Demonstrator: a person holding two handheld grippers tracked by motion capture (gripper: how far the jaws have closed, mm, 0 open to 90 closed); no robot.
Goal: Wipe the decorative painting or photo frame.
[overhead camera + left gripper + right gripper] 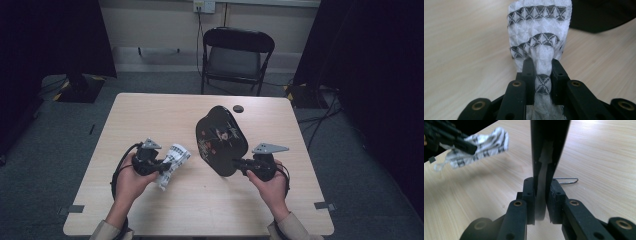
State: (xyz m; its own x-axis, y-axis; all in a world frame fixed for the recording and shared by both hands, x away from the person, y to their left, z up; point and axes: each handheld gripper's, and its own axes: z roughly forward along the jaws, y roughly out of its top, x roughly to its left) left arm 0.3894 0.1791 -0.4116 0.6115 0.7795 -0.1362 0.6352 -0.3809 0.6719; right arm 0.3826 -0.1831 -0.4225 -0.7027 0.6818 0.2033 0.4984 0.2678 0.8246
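Observation:
A white cloth [172, 164] with dark triangle bands is bunched in my left gripper [159, 167], which is shut on it left of the table's middle. In the left gripper view the cloth [540, 37] runs out between the two jaws of the left gripper [541, 67]. My right gripper [239, 165] is shut on the lower edge of a black lacquered tray [221, 138] painted with a reddish design, held tilted up off the table. In the right gripper view the right gripper [541, 185] pinches the tray's rim [549, 142], and the cloth [481, 143] hangs at the upper left.
The wooden table [165, 115] has a small black round cap [238, 108] near its far edge. A thin wire loop [566, 180] lies on the wood beside the tray. A black folding chair [236, 57] stands beyond the table, with cables on the floor at right.

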